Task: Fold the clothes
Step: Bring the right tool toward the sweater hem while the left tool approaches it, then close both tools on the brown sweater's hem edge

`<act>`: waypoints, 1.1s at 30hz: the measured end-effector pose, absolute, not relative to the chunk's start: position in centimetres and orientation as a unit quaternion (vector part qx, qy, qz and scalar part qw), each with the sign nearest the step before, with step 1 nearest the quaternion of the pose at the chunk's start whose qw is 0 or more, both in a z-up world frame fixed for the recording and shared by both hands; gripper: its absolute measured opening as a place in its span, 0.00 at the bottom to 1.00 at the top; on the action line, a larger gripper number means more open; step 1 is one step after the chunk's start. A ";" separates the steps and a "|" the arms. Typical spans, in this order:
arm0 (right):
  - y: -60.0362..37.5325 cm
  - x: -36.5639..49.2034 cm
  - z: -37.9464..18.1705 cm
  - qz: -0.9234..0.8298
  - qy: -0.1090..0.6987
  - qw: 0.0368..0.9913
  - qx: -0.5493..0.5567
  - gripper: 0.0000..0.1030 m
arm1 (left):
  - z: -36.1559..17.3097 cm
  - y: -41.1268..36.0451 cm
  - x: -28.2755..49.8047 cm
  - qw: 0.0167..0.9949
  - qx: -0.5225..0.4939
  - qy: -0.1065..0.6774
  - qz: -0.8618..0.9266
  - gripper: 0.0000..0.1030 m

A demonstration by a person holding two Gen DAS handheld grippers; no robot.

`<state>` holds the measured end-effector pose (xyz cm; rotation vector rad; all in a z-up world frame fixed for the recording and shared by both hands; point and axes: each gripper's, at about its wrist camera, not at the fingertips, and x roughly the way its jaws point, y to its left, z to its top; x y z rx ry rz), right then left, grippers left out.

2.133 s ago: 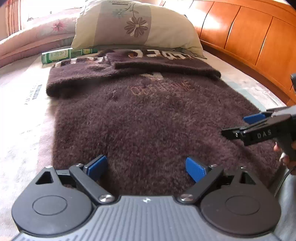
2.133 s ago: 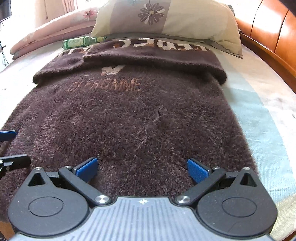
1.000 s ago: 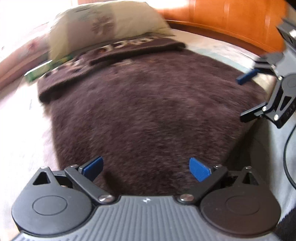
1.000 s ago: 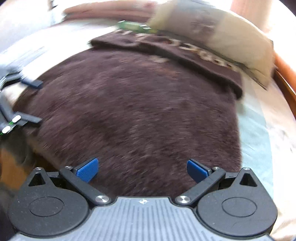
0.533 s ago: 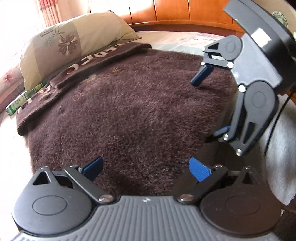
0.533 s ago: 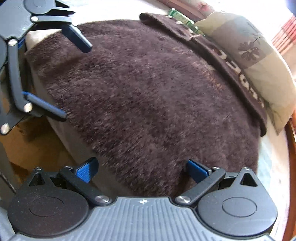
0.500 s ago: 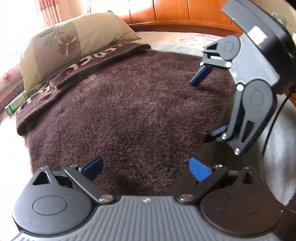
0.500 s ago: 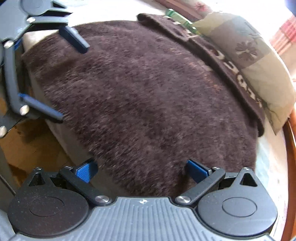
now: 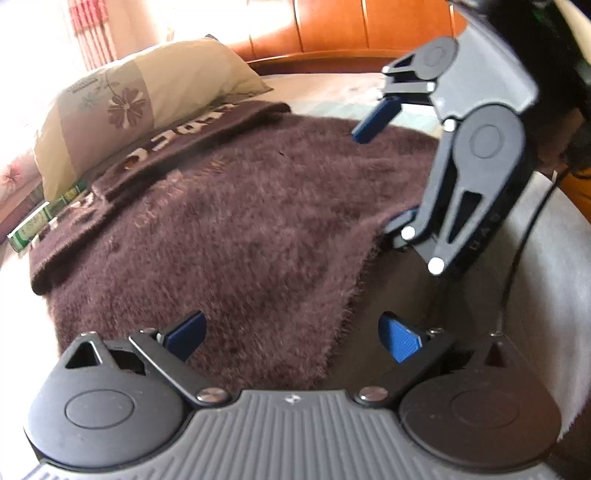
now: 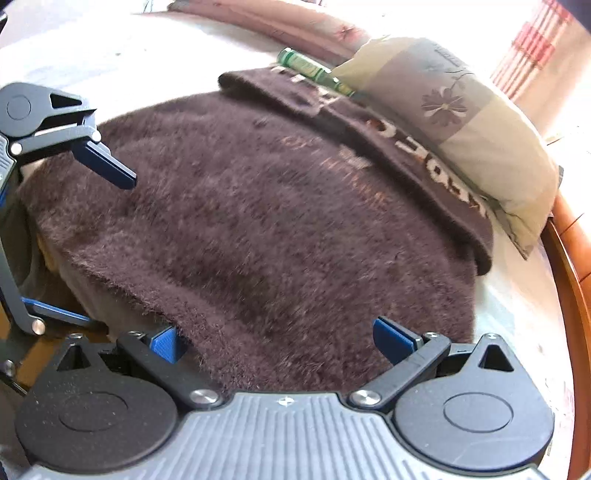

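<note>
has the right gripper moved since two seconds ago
Yes. In the left wrist view the right gripper has swung in from the right edge, now over the fuzzy brown sweater's near hem.

There was one fuzzy brown sweater (image 9: 229, 221) spread on one bed (image 10: 92, 55). One flowered pillow (image 9: 140, 103) lay at its far end, and one green bottle (image 10: 314, 72) lay beside that pillow. One folded pink quilt (image 10: 277, 22) lay beyond them. Two grippers were in view, the left gripper (image 9: 291, 336) and the right gripper (image 10: 275, 341), each with two blue fingertips, four in all. One wooden headboard (image 9: 351, 29) stood behind, and one red-striped curtain (image 9: 90, 33) hung at the side.
</note>
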<state>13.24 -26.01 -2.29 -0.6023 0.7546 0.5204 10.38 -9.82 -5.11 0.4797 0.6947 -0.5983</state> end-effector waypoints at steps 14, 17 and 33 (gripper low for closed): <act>-26.7 12.8 -3.9 0.242 0.341 0.860 -0.292 1.00 | -5.9 -9.0 12.0 0.872 0.297 0.319 -0.225 0.96; -25.9 12.6 -4.4 0.239 0.331 0.861 -0.304 1.00 | -6.4 -9.9 11.8 0.866 0.334 0.304 -0.213 0.96; -29.3 12.6 -5.2 0.176 0.311 0.836 -0.418 1.00 | -7.1 -9.4 9.6 0.828 0.466 0.250 -0.185 0.98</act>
